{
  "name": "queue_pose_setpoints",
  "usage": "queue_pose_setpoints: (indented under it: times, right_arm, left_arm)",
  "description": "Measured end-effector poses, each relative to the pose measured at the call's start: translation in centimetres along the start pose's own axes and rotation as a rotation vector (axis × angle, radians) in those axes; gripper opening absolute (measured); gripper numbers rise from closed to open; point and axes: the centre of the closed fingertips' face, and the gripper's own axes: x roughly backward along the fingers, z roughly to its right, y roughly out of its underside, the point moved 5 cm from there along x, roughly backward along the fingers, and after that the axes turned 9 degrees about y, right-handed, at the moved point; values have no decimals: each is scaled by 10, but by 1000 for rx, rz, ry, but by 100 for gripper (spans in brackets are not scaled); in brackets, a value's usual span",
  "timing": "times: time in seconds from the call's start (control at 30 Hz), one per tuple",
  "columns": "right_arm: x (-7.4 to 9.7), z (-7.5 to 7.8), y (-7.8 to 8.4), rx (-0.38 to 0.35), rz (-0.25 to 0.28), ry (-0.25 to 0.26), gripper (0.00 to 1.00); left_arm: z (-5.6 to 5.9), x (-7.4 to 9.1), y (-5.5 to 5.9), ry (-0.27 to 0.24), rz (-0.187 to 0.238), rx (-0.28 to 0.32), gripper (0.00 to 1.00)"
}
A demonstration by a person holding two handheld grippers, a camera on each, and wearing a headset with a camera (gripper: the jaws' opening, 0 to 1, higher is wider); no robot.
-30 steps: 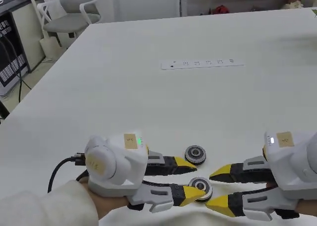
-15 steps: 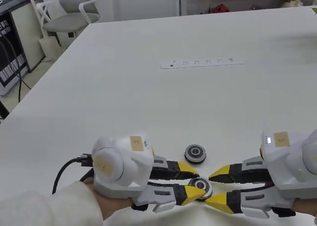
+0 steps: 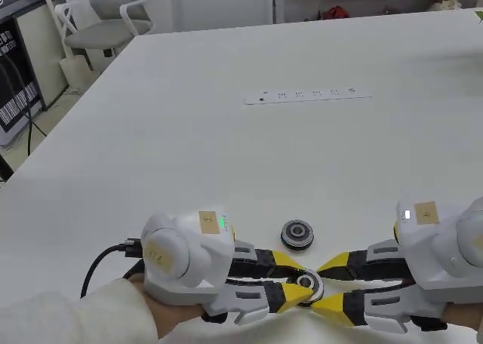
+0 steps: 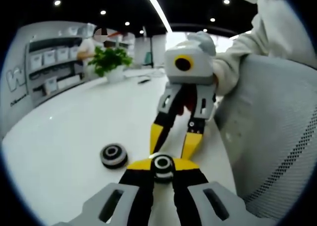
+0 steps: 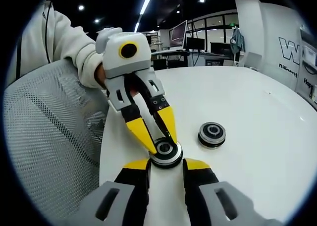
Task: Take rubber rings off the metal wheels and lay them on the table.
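A metal wheel with a black rubber ring (image 3: 306,284) lies near the table's front edge. My left gripper (image 3: 293,277) comes from the left and is shut on it. My right gripper (image 3: 323,285) meets it from the right, its yellow jaws pressed on the same wheel. In the left gripper view the wheel (image 4: 162,165) sits between my own tips, with the right gripper (image 4: 173,145) facing me. In the right gripper view the wheel (image 5: 166,153) sits between my tips, with the left gripper (image 5: 161,137) opposite. A second ringed wheel (image 3: 296,234) (image 4: 114,155) (image 5: 212,135) lies free beside them.
A white power strip (image 3: 308,96) lies mid-table, far beyond the wheels. The white table (image 3: 226,155) stretches wide ahead. A black cable (image 3: 102,261) trails from the left gripper. A chair (image 3: 106,27) stands past the table's far left corner.
Both grippers have moved inward toward each other and their jaws have narrowed onto the near wheel. The second wheel has stayed where it was.
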Motion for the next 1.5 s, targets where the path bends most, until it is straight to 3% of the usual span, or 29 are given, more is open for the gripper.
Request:
queue_pose_setpoints:
  times: [0.7, 0.83, 1.2, 1.5]
  right_arm:
    - [6, 1, 3, -32, -18, -1, 14]
    - [6, 2, 4, -26, -29, 7, 6]
    - [6, 2, 3, 5, -46, 21, 3]
    - [7, 4, 3, -28, -62, 15, 2]
  left_arm:
    - [2, -1, 1, -6, 6, -4, 14]
    - [3, 0, 1, -7, 8, -3, 14]
    - [5, 0, 1, -9, 13, 0, 14]
    - [4, 2, 3, -10, 18, 1, 14]
